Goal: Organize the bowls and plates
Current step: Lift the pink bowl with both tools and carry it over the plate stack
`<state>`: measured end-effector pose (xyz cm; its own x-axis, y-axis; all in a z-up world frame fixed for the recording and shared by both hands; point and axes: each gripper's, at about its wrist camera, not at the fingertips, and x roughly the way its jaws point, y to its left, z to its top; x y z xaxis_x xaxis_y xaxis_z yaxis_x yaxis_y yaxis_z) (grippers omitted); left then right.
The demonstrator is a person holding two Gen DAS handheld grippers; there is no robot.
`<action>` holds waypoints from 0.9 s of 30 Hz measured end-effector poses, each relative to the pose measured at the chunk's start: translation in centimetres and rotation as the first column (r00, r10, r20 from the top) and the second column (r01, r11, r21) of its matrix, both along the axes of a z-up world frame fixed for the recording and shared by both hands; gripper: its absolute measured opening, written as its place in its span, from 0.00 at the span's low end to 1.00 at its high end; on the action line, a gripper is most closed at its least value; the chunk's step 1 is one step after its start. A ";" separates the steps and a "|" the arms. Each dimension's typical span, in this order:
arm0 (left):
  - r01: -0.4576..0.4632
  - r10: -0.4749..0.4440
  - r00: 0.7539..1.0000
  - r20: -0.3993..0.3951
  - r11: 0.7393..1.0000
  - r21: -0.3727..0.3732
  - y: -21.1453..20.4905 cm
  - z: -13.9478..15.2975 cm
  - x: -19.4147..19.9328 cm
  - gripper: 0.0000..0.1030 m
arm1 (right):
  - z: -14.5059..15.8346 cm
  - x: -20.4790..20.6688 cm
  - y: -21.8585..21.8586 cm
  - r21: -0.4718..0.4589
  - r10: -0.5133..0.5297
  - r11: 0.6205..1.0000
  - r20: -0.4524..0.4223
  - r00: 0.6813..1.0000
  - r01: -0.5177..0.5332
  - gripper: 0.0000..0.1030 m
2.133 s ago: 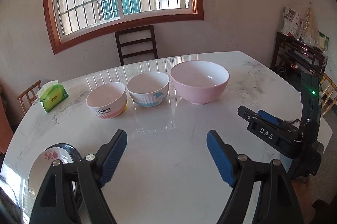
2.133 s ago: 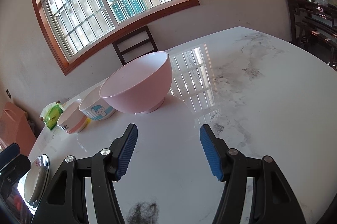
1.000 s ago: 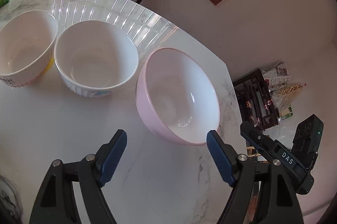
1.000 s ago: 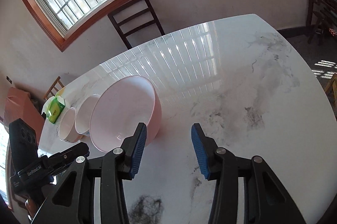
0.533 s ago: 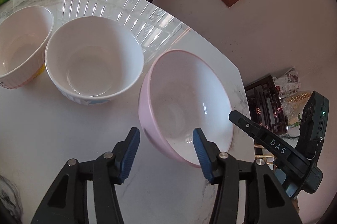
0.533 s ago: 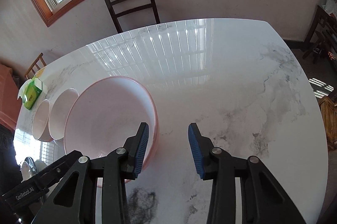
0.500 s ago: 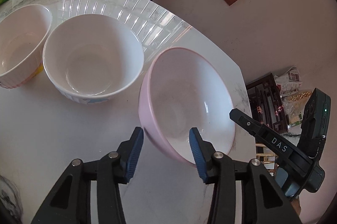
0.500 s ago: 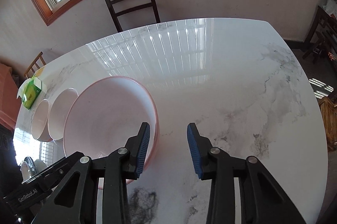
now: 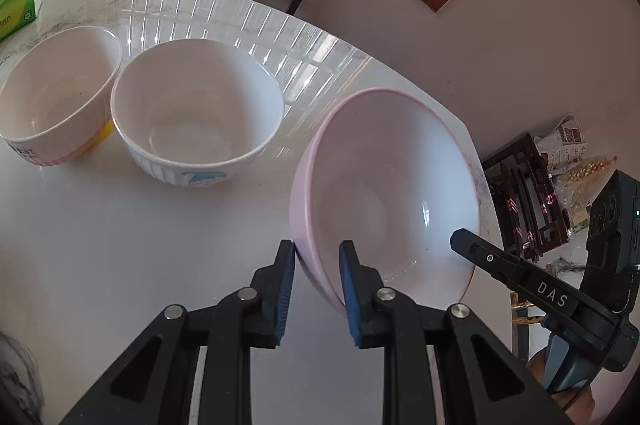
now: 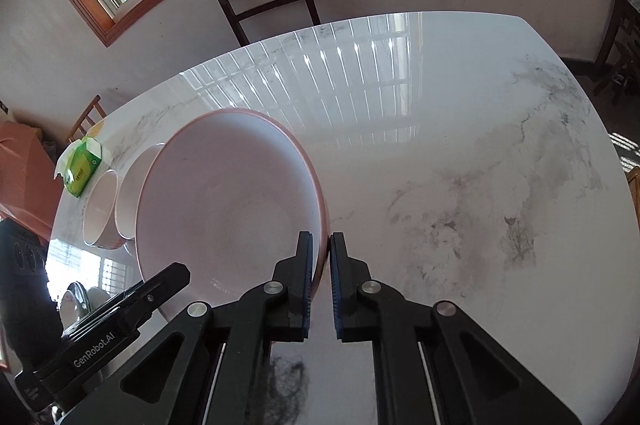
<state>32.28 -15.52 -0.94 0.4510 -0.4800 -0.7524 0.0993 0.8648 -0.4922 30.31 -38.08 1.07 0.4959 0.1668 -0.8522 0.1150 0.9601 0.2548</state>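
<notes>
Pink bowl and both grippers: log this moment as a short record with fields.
held item: pink bowl, tilted, wall gripped on two sides
left gripper: jaws closing, one pad inside and one outside the bowl wall
right gripper: jaws shut on the bowl rim
other bowls: white bowl with blue print and striped bowl, upright in a row beside the pink one
surface: marble table
also there: green tissue pack, far end of the row

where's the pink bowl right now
The pink bowl sits on the marble table, right of the white bowl in the left wrist view, its rim between the pads of both the left gripper and right gripper.
</notes>
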 end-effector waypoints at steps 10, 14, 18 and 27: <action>-0.043 0.044 0.987 0.156 0.999 -0.011 6.0 4.0 -10.2 0.22 | 2.6 -9.7 4.9 0.108 0.060 0.992 0.094 0.994 -0.070 0.11; -0.099 0.097 0.978 0.187 0.995 -0.001 10.4 4.8 -14.0 0.22 | 2.9 -12.3 9.3 0.146 0.129 0.979 0.108 0.986 -0.144 0.12; -0.165 0.158 0.967 0.200 0.986 0.021 15.6 5.1 -17.4 0.22 | 3.3 -13.5 14.6 0.170 0.215 0.957 0.119 0.969 -0.233 0.12; -0.315 0.289 0.933 0.214 0.944 0.096 26.3 5.0 -22.0 0.22 | 2.8 -13.3 26.3 0.197 0.377 0.898 0.112 0.919 -0.393 0.12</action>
<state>10.29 10.77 4.11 0.7032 -0.2045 -0.6810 -0.0937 0.9227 -0.3739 16.99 -11.79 3.87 0.4130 0.5289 -0.7415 -0.2779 0.8485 0.4504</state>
